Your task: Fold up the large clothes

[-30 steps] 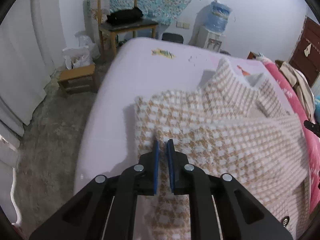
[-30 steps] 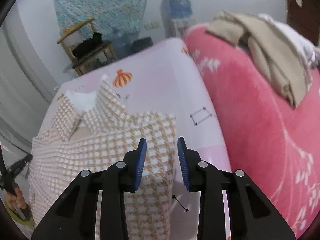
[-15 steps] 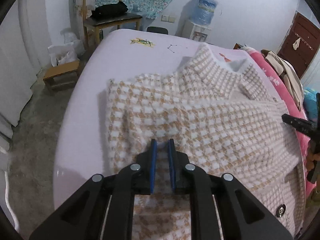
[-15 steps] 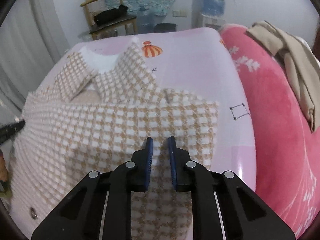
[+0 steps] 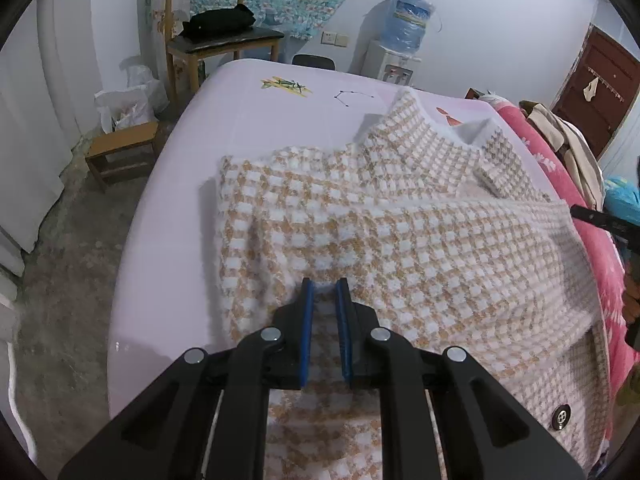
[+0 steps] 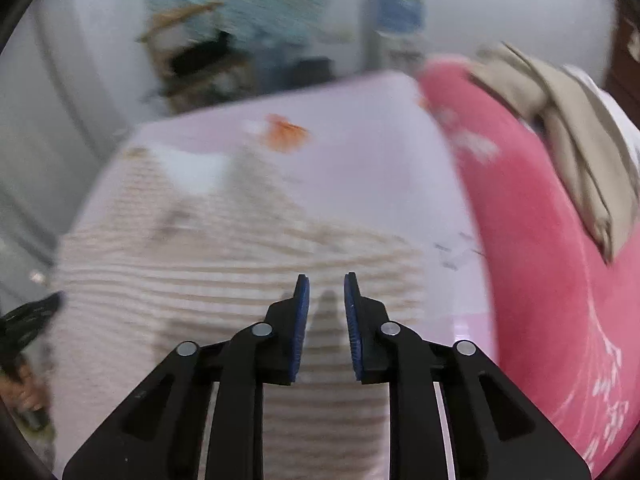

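A fuzzy beige-and-white checked coat lies spread on the lilac bed, collar toward the far end. A dark button shows at its near right corner. My left gripper is shut on a fold of the coat near its left edge, with white pile showing between the blue pads. In the blurred right wrist view, my right gripper hovers over the coat near its right edge. Its jaws are opening, and nothing sits between them.
A pink blanket with beige clothes on it borders the bed on the right. Beyond the far end stand a wooden chair holding a black bag and a water dispenser. A low stool is on the floor at left.
The right gripper closed, then parted again, and swung sideways over the coat, so its view is blurred now. The left gripper has kept its pinch while the coat settled flatter.
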{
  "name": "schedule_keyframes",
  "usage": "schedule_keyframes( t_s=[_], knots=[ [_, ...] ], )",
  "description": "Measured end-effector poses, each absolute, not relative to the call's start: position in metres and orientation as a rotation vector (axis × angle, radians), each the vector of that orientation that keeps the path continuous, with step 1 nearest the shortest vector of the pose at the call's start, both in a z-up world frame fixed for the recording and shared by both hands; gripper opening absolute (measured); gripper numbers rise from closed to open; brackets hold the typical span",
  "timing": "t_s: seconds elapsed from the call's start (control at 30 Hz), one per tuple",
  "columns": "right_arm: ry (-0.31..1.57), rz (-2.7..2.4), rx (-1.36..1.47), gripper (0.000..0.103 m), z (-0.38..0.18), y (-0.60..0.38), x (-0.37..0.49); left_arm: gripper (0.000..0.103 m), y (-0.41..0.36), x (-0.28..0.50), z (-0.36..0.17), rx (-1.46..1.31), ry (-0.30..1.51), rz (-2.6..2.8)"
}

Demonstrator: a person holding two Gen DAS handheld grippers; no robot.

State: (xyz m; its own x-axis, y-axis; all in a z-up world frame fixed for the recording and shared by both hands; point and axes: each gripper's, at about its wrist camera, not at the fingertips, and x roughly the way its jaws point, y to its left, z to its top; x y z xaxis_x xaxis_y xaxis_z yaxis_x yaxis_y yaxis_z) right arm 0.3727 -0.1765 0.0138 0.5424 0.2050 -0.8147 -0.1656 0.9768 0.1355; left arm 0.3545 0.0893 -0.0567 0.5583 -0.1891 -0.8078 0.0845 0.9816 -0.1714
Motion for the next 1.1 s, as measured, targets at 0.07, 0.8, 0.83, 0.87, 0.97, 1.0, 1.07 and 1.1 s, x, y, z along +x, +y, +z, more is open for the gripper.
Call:
schedule_keyframes(
  t_s=[0.07,0.8,0.83,0.87,0.97,1.0,1.07,1.1],
  knots=[
    [0.949,0.320,-0.003,0.030,0.022,-0.145,0.366,0.012,0.089,0.353,-0.057,-0.122,0.961,-0.160],
    [1.058,0.425,-0.150,0.053,-0.023,-0.062,0.314,0.047,0.055,0.319,-0.053,0.028,0.971,-0.165],
    [1.036,0.405,-0.129,0.053,-0.014,-0.069,0.310,0.048,0.056,0.317,-0.049,0.019,0.965,-0.167],
    [1.012,0.394,-0.112,0.054,-0.006,-0.075,0.306,0.052,0.059,0.313,-0.044,0.011,0.950,-0.169],
    [0.967,0.298,-0.055,0.057,0.004,-0.106,0.294,0.064,0.065,0.303,-0.041,0.006,0.932,-0.162],
    [0.978,0.264,-0.030,0.057,0.000,-0.116,0.295,0.064,0.068,0.302,-0.044,0.002,0.939,-0.161],
    [1.055,0.167,0.029,0.057,-0.027,-0.139,0.302,0.065,0.069,0.304,-0.053,0.000,0.954,-0.154],
    [1.062,0.177,0.103,0.057,-0.038,-0.150,0.304,0.065,0.067,0.303,-0.053,0.000,0.937,-0.155]
  ],
)
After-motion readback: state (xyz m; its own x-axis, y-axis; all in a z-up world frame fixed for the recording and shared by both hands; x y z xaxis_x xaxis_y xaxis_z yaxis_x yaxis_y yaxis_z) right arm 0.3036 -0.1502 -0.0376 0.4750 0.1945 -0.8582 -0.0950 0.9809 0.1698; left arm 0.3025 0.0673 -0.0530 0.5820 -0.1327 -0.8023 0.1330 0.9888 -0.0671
